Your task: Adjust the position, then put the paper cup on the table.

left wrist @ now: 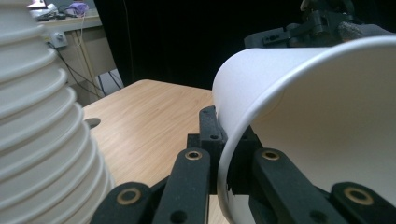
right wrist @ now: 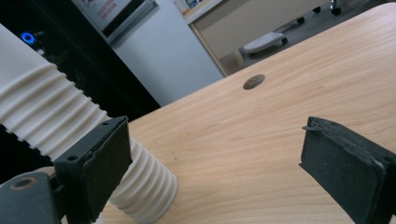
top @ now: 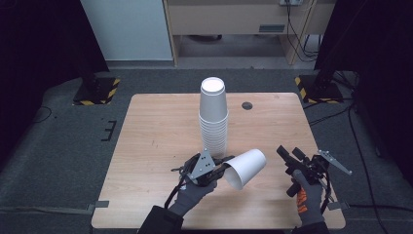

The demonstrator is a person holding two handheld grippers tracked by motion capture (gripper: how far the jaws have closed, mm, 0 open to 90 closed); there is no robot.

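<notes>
I see my left claw [top: 220, 168] near the front middle of the surface [top: 156, 126], its two black jaws closed on the rim of a single white paper cup [top: 246, 167]. The cup lies tipped on its side in the air, its open mouth facing me and to the left, its smooth tapered wall running away to the right. In the left gripper view one jaw sits inside the rim and the other outside, pinching the thin curled lip of the cup [left wrist: 299, 107] between them.

Just behind that claw stands the stack of cups [top: 213, 117], upside down, a tall white column with the flat base of the top cup facing up. Its lower half is a close run of rolled rims that reads as ribbing; in the left gripper view the stack [left wrist: 42, 135] looms right beside the jaws.

My right claw [top: 291, 157] is at the front right of the surface, well apart from the held cup, with its jaws spread wide and holding nothing. In the right gripper view its pads [right wrist: 345, 163] are matte black and slightly rough at the edges.

The surface is pale wood-grain laminate with a small dark round hole [top: 247, 105] near the far edge.
</notes>
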